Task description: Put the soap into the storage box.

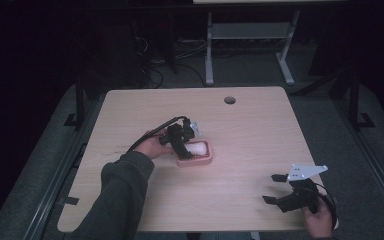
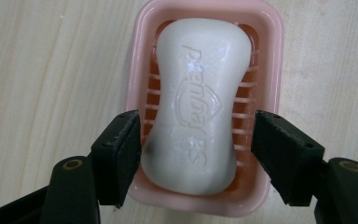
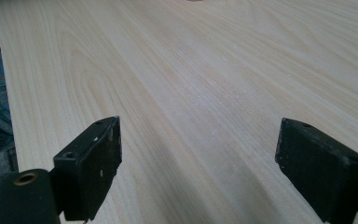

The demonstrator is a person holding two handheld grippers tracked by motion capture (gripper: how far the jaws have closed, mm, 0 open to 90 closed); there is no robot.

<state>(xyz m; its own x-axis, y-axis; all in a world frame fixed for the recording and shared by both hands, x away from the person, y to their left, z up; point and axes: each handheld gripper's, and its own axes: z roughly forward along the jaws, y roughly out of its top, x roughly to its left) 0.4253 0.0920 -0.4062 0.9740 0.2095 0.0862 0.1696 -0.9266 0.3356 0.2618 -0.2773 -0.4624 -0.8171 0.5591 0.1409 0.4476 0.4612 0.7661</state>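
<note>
A white bar of soap [image 2: 200, 107] with raised lettering lies in a pink ribbed soap dish [image 2: 272, 60] near the middle of the wooden table [image 1: 250, 130]. My left gripper [image 2: 196, 140] points down over the near end of the soap, one jaw on each side. The left pad sits right at the soap's edge, with a small dark smudge beside it, while a gap shows between the soap and the right pad. In the high view the left gripper [image 1: 187, 150] covers the left part of the dish [image 1: 202, 161]. My right gripper [image 1: 274, 188] stands open above bare wood at the table's near right corner, nothing between its fingers [image 3: 98, 158].
A round cable hole [image 1: 229, 100] sits near the table's far edge. A grey-sleeved forearm [image 1: 122, 195] crosses the near left of the table. Beyond the table stand another desk's metal legs [image 1: 209, 50] and cables on the floor.
</note>
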